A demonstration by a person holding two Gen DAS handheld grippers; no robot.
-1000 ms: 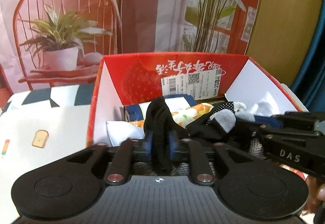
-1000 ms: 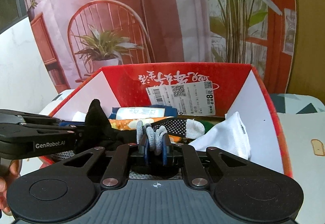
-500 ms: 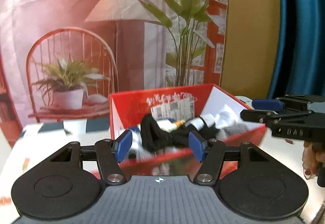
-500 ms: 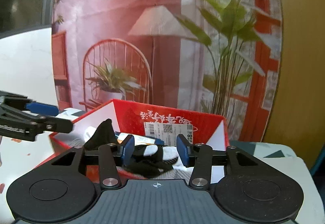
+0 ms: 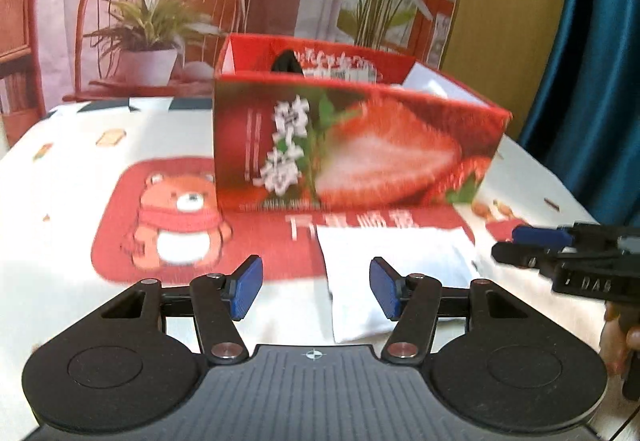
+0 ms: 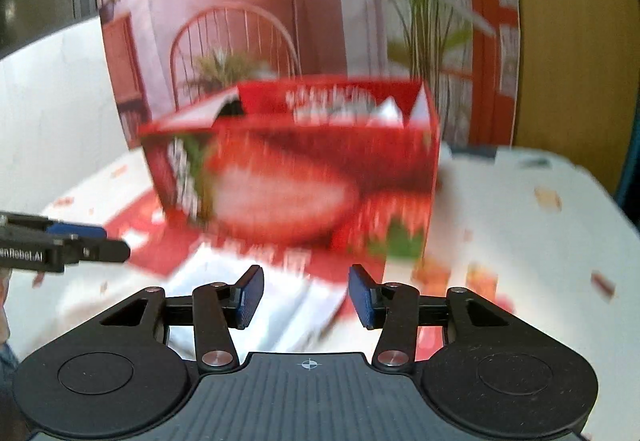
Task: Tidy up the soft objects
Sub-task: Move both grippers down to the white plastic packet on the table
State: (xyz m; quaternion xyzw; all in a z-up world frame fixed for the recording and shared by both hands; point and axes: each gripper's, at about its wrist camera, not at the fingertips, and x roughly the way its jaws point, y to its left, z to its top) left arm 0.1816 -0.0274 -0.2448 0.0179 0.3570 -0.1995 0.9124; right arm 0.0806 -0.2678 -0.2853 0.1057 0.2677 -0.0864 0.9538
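Note:
A red strawberry-print box (image 5: pixel 360 145) stands on the table; black (image 5: pixel 286 61) and white soft items peek over its rim. It also shows, blurred, in the right wrist view (image 6: pixel 296 177). A white folded cloth (image 5: pixel 396 273) lies on the table in front of the box, just beyond my left gripper (image 5: pixel 316 291), which is open and empty. My right gripper (image 6: pixel 306 295) is open and empty above the same white cloth (image 6: pixel 256 301). The right gripper shows at the right edge of the left wrist view (image 5: pixel 560 253).
The table (image 5: pixel 60 181) has a white cloth with a red bear-print mat (image 5: pixel 180 217). A printed backdrop with a chair and plants (image 5: pixel 160 21) stands behind the box. A blue curtain (image 5: pixel 600 61) hangs at the right.
Both grippers let go of the dark and grey soft items in the box, opened, and drew back and down to the table in front of the box.

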